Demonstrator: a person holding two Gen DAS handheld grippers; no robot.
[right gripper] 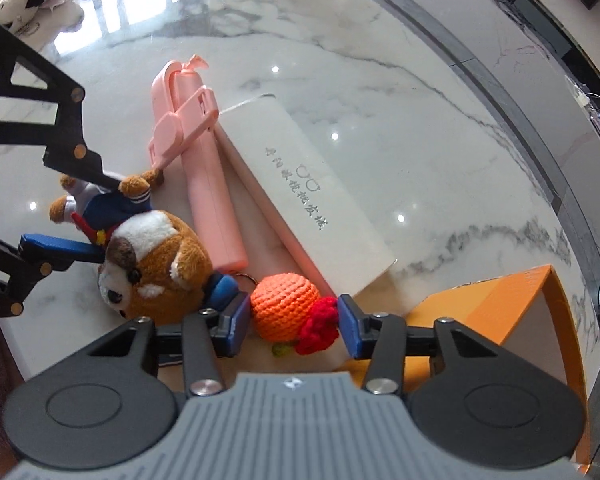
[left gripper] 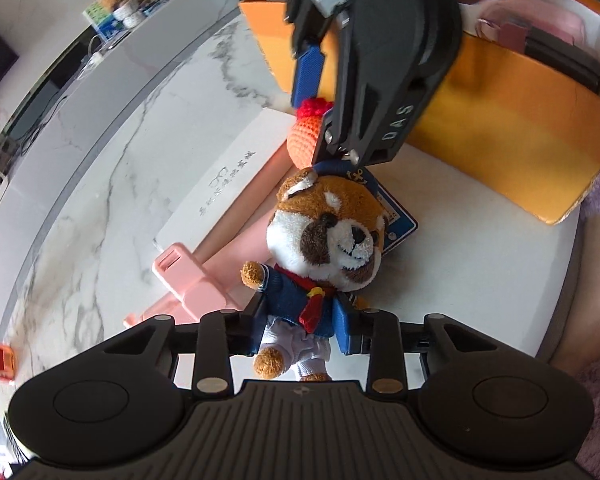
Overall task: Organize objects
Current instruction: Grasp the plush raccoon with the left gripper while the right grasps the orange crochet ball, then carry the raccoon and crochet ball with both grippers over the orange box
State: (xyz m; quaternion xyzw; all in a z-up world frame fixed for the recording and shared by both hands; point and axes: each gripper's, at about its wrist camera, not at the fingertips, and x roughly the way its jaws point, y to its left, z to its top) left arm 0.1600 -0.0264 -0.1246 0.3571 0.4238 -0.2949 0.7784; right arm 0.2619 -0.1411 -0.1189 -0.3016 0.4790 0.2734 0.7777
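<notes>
One plush red panda (left gripper: 324, 240), one orange crochet ball (right gripper: 284, 306), one pink selfie stick (right gripper: 204, 168) and one white box (right gripper: 300, 196) lie on the marble worktop (right gripper: 380, 80). The orange box (left gripper: 500, 152) holds dark and pink items. The left tool (left gripper: 300, 328) straddles the panda's body, its jaws apart; the right tool (right gripper: 294, 320) brackets the ball, part open.

Both views bright, daylit. Right wrist view: window glare at upper left and small specular highlights on the glossy marble table (right gripper: 380, 80). Strong fisheye curvature bends edges toward frame corners. Left wrist view: motion blur along top; soft shadows beneath objects.
</notes>
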